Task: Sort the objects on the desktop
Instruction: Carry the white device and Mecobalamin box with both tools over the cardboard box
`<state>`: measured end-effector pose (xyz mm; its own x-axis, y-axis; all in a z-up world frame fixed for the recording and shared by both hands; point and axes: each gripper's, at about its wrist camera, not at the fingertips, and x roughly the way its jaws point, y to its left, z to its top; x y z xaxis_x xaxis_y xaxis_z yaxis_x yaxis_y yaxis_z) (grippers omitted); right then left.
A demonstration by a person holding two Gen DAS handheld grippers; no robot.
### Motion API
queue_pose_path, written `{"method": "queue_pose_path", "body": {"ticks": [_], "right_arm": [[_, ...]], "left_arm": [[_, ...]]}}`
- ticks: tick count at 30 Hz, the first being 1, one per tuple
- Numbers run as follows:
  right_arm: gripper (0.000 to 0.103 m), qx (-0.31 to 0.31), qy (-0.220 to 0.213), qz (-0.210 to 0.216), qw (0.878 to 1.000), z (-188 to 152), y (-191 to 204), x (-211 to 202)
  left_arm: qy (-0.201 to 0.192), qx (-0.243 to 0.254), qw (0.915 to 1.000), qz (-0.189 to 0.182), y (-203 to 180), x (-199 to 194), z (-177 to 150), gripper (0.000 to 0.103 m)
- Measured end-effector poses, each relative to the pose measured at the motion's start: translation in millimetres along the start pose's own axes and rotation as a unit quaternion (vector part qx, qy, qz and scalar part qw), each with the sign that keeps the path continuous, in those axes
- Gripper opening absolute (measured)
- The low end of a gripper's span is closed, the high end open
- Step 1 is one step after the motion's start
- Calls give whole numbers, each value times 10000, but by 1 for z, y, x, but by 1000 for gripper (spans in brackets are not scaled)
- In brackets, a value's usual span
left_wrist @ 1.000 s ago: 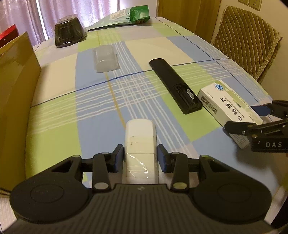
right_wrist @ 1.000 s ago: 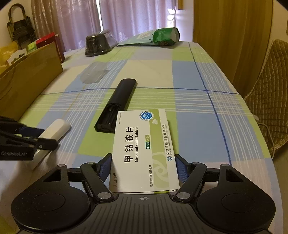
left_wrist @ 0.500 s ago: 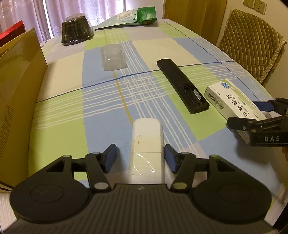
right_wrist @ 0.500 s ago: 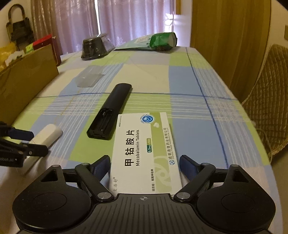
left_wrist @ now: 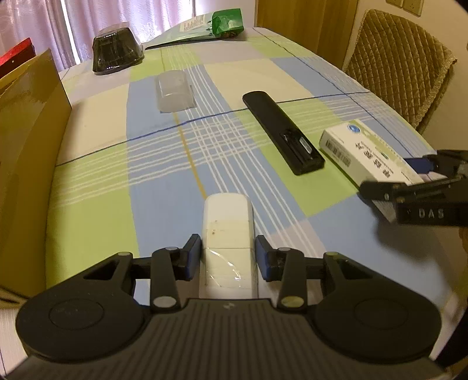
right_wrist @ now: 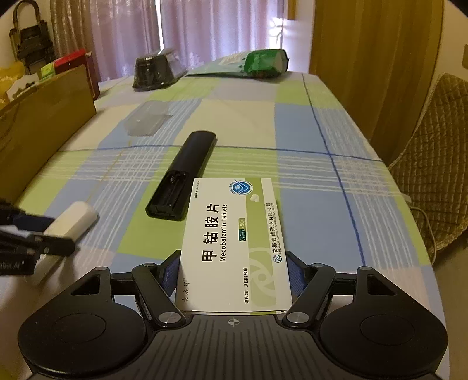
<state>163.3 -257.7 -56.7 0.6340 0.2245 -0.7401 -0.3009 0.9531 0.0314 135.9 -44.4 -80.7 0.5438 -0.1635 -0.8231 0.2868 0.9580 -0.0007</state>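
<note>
Woven checked tablecloth (left_wrist: 163, 181), glossy cardboard medicine box (right_wrist: 234, 242), matt black remote (left_wrist: 280, 131).

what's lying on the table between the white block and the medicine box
The black remote, battery compartment open, lies between the white block and the medicine box; both wrist views show it.

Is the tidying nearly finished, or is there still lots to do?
Nothing looks put away yet. In hand: the left gripper is closed on the white block, and the right gripper on the medicine box. Both things seem to rest on the table. Left over: the black remote, clear plastic lid, black bowl and green bag.
</note>
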Motion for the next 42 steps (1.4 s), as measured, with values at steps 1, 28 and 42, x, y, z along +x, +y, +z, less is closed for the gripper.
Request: {"method": "queue_pose_path", "body": {"ticks": [1, 28, 42], "right_arm": [[70, 54, -14, 14, 10000, 0, 0, -4], [70, -127, -552, 439, 9974, 27, 85, -99], [70, -639, -949, 1187, 9863, 86, 177, -100]], "left_arm": [[6, -7, 10000, -10, 0, -3, -2, 34], [-788, -548, 9951, 217, 35, -131, -25, 34], [-1382, -1040, 9826, 679, 110, -199, -16, 34]]}}
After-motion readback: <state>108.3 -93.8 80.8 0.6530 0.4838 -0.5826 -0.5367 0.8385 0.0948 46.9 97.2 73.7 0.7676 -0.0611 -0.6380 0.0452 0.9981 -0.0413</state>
